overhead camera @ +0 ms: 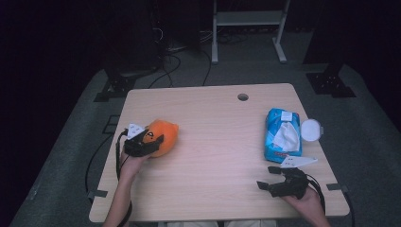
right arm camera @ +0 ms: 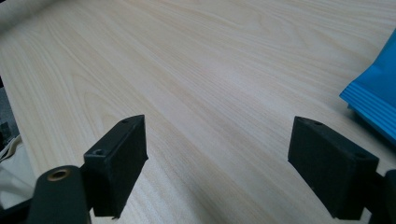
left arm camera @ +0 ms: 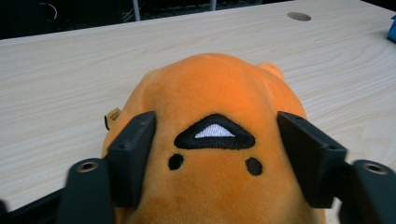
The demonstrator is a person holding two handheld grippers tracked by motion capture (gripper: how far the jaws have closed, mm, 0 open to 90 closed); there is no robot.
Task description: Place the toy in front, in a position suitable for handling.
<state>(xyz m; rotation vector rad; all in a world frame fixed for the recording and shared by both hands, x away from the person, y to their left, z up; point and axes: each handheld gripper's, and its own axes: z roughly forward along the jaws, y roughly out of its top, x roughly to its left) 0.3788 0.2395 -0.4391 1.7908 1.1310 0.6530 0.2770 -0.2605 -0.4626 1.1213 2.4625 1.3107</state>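
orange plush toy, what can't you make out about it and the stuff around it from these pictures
- Orange plush toy: underside hidden in the left gripper view, lower part cut off by the bottom edge; the left gripper covers its flanks.
- Blue wipes pack: print too small in the high view; cut off by the right edge in the right gripper view.

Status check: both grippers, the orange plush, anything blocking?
Left gripper shut on orange plush toy, pads pressing both sides. Right gripper open, empty, over bare table. Blue wipes pack well clear.

A dim lab: bare wooden table (overhead camera: pixel 213 142), cables (overhead camera: pixel 168 66) across grey floor, black equipment stands (overhead camera: pixel 331 82).
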